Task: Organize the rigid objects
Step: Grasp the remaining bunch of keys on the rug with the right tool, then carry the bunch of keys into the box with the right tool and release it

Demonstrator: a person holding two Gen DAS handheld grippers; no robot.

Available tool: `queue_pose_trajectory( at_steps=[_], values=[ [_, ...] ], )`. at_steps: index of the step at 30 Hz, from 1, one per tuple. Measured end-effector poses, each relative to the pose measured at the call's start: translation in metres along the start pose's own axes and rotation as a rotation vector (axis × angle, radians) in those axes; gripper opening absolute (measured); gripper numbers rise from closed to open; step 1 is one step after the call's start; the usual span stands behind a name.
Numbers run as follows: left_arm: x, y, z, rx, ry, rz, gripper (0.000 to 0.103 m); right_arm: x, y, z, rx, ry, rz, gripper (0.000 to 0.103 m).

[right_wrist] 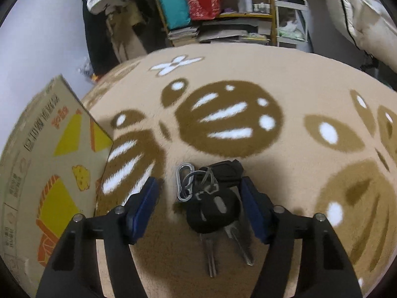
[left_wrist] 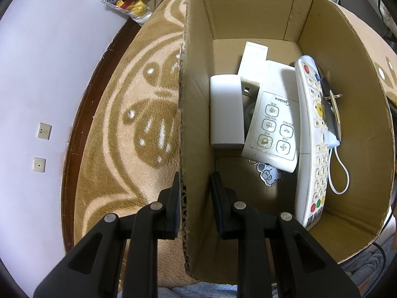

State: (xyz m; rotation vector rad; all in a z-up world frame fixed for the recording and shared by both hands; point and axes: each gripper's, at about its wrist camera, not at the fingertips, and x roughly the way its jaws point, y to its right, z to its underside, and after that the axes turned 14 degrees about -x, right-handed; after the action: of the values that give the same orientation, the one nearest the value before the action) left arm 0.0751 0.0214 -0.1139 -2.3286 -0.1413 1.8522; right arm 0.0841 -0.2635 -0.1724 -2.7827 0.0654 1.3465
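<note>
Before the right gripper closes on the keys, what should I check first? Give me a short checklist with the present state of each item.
1. Right gripper open wide enough: ok, both fingers stand apart on either side of the keys.
2. Keys centred between the fingers: ok, though slightly nearer the right finger.
3. Nothing else in the closing path: ok, only blanket around them.
4. Left gripper steadying the cardboard box: cannot tell; its fingers straddle the wall, but a gap shows on the inner side.
5. Room in the box: ok, bare floor near the remote controls.
6. Fingers low enough to grip: cannot tell.
</note>
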Motion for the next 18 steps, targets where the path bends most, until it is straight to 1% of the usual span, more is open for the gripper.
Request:
queue_pose_trajectory(
  at_steps=[2, 3, 4, 5, 6, 7, 9, 13, 14, 15, 17, 18],
  values=[
    [0.0, -0.001, 0.0, -0.001, -0.001, 0.001, 0.022, 0.003, -0.003, -0.002, -0.009, -0.014, 0.015, 0.071],
    [0.0, -0.001, 0.0, -0.001, -0.002, 0.001, 0.022, 0.004, -0.003, -0.001, -0.01, -0.02, 0.023, 0.064],
    [-0.001, -0.001, -0.001, -0.001, -0.002, -0.001, 0.022, 0.004, -0.004, -0.002, -0.013, -0.029, 0.056, 0.057],
    [0.0, 0.0, -0.001, 0.0, -0.002, -0.002, 0.022, 0.004, -0.003, -0.003, -0.014, -0.035, 0.072, 0.05],
    [0.0, 0.0, -0.001, 0.001, -0.002, -0.003, 0.022, 0.003, -0.002, -0.003, -0.012, -0.035, 0.081, 0.037],
    [0.001, 0.0, -0.001, 0.002, -0.002, -0.003, 0.022, 0.003, -0.001, -0.003, -0.01, -0.041, 0.11, 0.031],
    [0.001, -0.001, -0.001, 0.001, -0.004, -0.001, 0.022, 0.001, 0.001, -0.003, 0.003, -0.037, 0.123, 0.027],
    [0.001, -0.001, -0.001, 0.004, -0.004, -0.002, 0.022, -0.005, 0.0, -0.002, 0.004, -0.015, 0.154, 0.024],
    [0.002, -0.001, -0.001, 0.005, -0.004, -0.003, 0.022, -0.008, 0.001, -0.002, 0.011, -0.01, 0.149, 0.019],
    [0.002, 0.0, -0.001, 0.005, -0.004, -0.003, 0.022, -0.011, 0.001, -0.002, 0.02, -0.002, 0.143, 0.017],
    [0.002, -0.001, -0.001, 0.003, -0.005, -0.002, 0.022, -0.02, 0.003, -0.004, 0.047, 0.025, 0.121, 0.016],
    [0.002, 0.0, 0.0, 0.003, -0.005, -0.002, 0.022, -0.025, 0.002, -0.005, 0.05, 0.037, 0.109, 0.013]
  ],
)
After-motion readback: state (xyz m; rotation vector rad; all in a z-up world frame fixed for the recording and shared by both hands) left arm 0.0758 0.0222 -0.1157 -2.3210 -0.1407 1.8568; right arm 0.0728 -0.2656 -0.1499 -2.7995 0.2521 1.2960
